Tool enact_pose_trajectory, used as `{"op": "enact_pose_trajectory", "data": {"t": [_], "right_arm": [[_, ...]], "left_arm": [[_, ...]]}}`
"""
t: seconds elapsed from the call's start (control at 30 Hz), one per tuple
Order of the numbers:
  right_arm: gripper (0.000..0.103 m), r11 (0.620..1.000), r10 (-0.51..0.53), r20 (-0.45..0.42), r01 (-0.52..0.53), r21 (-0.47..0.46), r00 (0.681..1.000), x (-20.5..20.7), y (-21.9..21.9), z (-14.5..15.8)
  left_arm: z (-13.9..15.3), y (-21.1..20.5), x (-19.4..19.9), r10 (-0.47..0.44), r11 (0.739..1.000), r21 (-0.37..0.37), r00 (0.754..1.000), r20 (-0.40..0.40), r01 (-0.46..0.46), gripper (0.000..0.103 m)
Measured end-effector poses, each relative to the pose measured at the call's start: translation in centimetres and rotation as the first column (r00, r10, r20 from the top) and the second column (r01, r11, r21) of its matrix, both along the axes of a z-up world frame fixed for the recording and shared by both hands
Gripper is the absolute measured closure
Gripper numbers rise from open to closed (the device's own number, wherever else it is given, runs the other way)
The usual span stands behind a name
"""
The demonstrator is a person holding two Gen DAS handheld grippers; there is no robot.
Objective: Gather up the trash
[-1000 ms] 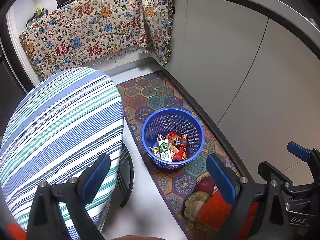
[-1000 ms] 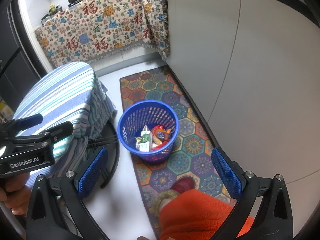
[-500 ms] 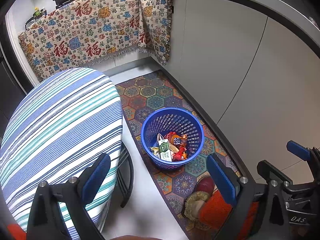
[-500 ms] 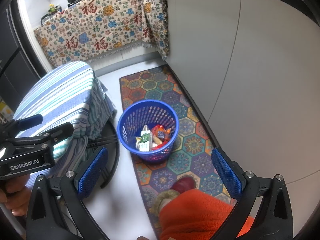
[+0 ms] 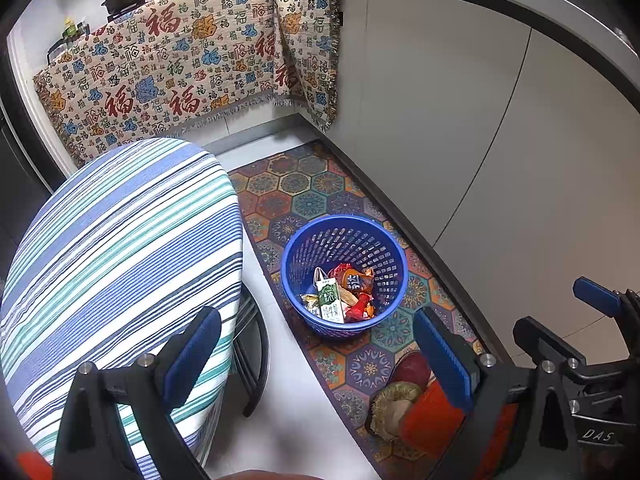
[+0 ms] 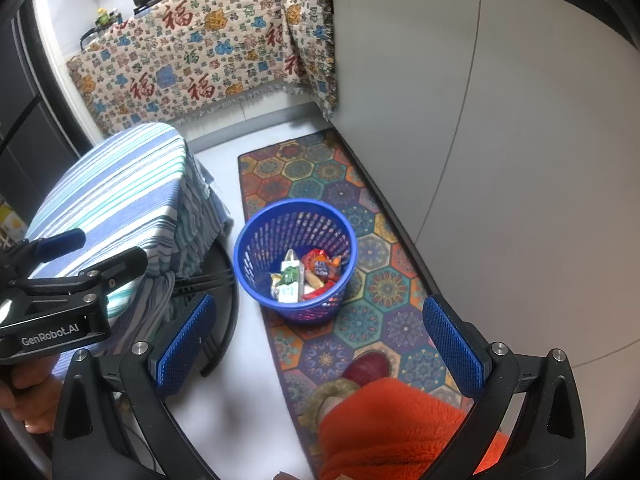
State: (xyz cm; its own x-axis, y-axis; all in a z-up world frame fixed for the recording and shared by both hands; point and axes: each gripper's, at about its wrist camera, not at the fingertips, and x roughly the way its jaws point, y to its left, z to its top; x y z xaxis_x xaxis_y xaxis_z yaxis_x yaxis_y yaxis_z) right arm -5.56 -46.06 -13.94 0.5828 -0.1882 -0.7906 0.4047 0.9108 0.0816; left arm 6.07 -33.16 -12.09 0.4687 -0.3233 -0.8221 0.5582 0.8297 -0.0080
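Nothing much has moved over the last second, both views look basically frozen. Left tool (image 5: 316, 356) and right tool (image 6: 316, 344) hang above the floor with jaws wide apart and nothing held. Below them the blue basket (image 6: 248, 232) sits on the patterned rug (image 6: 360, 320), with the trash (image 6: 304, 276), a milk carton and wrappers, already inside. The striped bench (image 5: 120, 240) looks bare, so collecting seems done; next would be scanning for stray bits, if any.
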Motion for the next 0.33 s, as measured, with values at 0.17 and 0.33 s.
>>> {"op": "enact_pose_trajectory", "data": {"t": [0.17, 0.33], "right_arm": [[0.000, 1.000, -0.005, -0.005, 0.005, 0.004, 1.000, 0.05, -0.26, -0.05], [0.000, 1.000, -0.008, -0.008, 0.008, 0.005, 1.000, 0.17, -0.42, -0.08]], "left_arm": [[0.08, 0.26, 0.02, 0.003, 1.000, -0.010, 1.000, 0.013, -0.003, 0.005], [0.20, 0.19, 0.08, -0.001, 1.000, -0.010, 1.000, 0.027, 0.002, 0.005]]}}
